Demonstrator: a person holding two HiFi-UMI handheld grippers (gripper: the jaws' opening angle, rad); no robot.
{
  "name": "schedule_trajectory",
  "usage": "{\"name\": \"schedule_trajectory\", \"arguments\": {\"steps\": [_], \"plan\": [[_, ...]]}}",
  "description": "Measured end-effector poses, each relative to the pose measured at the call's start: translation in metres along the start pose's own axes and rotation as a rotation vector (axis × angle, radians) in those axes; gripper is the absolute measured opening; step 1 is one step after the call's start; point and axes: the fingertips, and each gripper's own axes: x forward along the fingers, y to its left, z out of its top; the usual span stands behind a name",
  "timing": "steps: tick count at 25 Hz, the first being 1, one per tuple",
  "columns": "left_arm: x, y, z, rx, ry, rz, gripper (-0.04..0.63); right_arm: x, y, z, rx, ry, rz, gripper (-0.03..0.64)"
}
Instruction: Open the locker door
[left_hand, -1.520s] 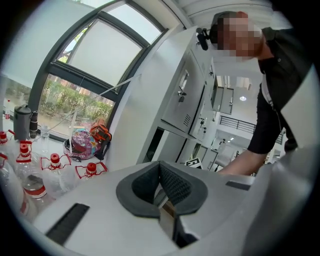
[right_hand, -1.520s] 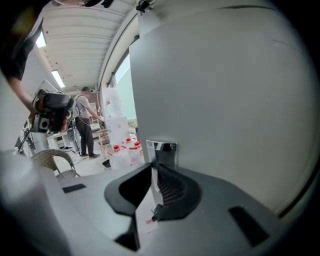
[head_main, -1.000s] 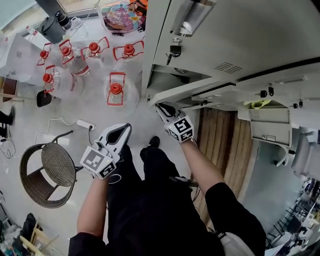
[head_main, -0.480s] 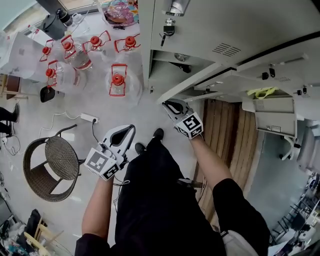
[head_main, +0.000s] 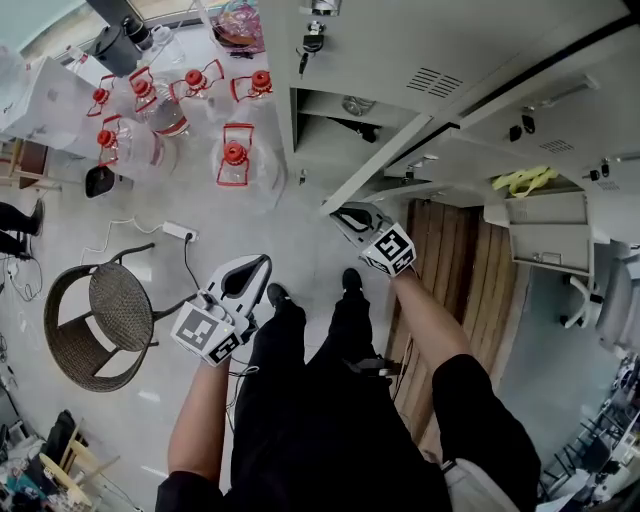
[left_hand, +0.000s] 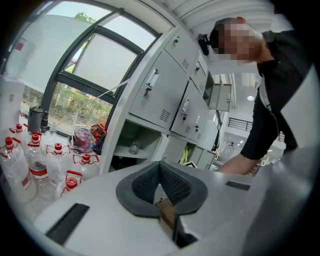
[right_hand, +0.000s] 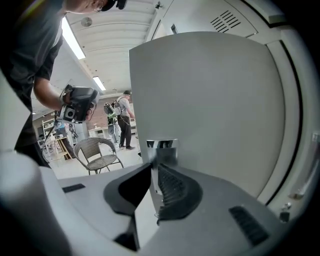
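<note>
Opening the locker door, swing stage. The right hand-held gripper (right_hand: 155, 167) is clamped on the free edge of the locker door (right_hand: 210, 110). Its two pads sit on either side of the thin metal, just below a small chrome handle (right_hand: 161, 149). In the head view the door stands well out from the row of lockers, and the compartment (head_main: 325, 150) behind it lies open, with a shelf and a small clear container visible inside. The left hand-held gripper (head_main: 258, 262) hangs over the floor, well apart from the lockers; its jaws are together with nothing between them, and it appears to take no part.

The latch seems already released and most of the swing done, so the step in hand is judged to be the last of the pull. The next move probably calls for either of two things: carrying the door edge a little further along its arc round the hinge, with the wrist turning to follow the panel — or parting the jaws to let the door go.
</note>
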Motion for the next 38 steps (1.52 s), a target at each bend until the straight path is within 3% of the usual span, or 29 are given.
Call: {"name": "schedule_trajectory", "arguments": {"steps": [8,19,38], "plan": [[0.034,-0.028,-0.014,-0.050,-0.032,0.091,0.011,-0.028,0.002,-0.011,-0.041,-0.002,0.149,0.054],[0.059,-0.077,-0.020,-0.058,-0.075,0.175,0.011,-0.061,0.005,-0.028,-0.096,0.040,0.304,0.052],[0.071,-0.106,-0.055,-0.097,-0.046,0.090,0.011,-0.091,0.005,-0.038,-0.114,0.070,0.363,0.056]]}}
